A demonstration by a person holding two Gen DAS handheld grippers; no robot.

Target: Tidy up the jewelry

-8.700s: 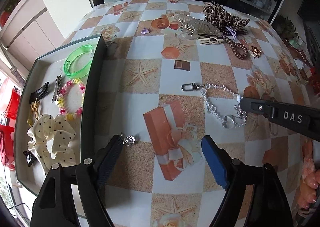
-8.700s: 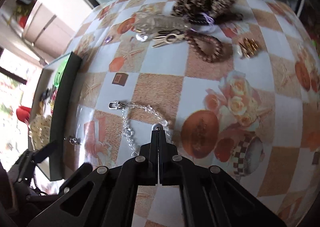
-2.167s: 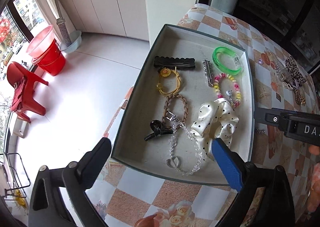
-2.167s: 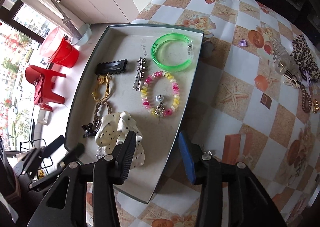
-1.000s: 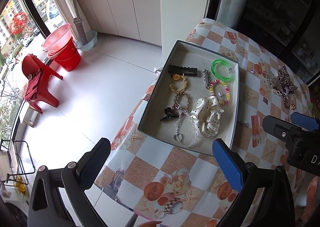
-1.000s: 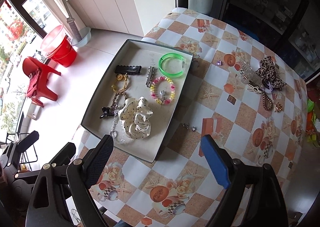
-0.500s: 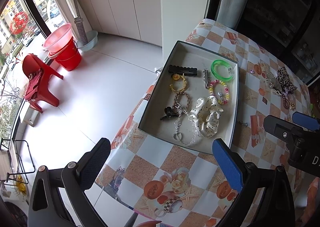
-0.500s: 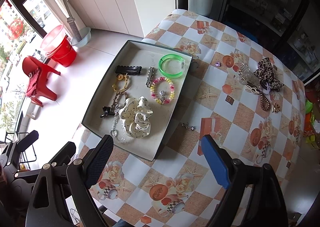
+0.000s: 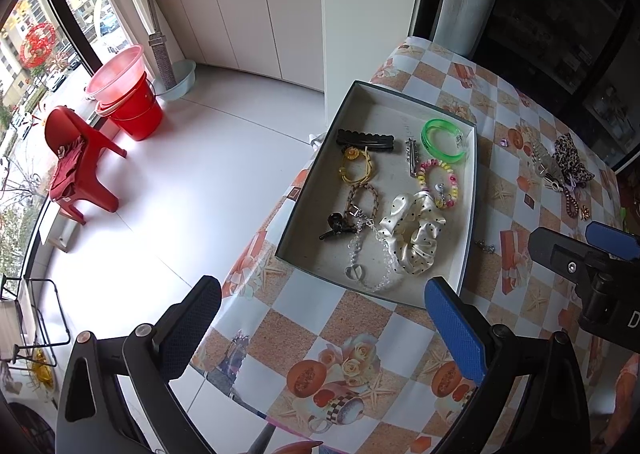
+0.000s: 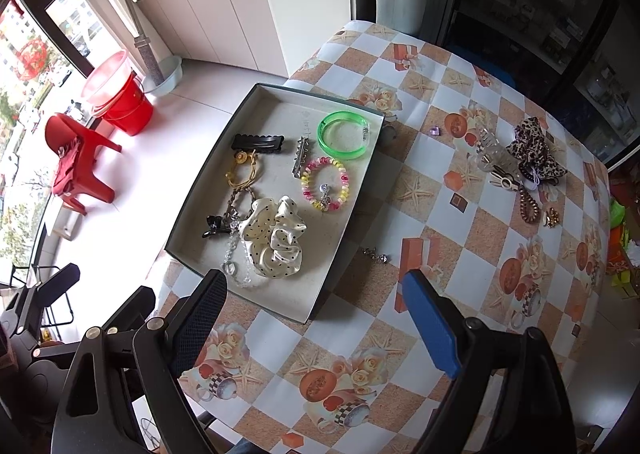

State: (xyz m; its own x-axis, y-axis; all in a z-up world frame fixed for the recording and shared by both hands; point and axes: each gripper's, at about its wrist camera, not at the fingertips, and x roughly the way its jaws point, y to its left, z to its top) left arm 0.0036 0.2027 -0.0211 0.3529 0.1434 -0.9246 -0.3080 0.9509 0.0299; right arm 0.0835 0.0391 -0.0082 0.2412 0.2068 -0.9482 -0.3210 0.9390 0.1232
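Observation:
A shallow grey tray (image 9: 468, 221) (image 10: 200, 181) lies on the table's left side. It holds a clear crystal chain (image 9: 366, 250) (image 10: 234, 258), a white dotted scrunchie (image 9: 414, 232) (image 10: 276, 238), a green bangle (image 10: 343, 135), a beaded bracelet (image 10: 325, 189), a black hair clip (image 10: 258, 143) and other small pieces. A small silver earring (image 10: 375, 254) lies on the cloth right of the tray. My left gripper (image 9: 322, 328) is open and empty, high above the table's near edge. My right gripper (image 10: 314, 318) is open and empty, also held high.
More pieces lie at the far right of the table: a leopard scrunchie (image 10: 534, 151), a clear claw clip (image 10: 490, 151), a brown coil tie (image 10: 528, 207), a gold piece (image 10: 552, 218), a purple gem (image 10: 435, 130). A red chair (image 9: 78, 165) and bucket (image 9: 132, 109) stand on the floor at the left.
Over the last second both grippers stay open and high above the table, almost still. Earlier, the right gripper held the crystal chain on the table; it now lies in the tray.

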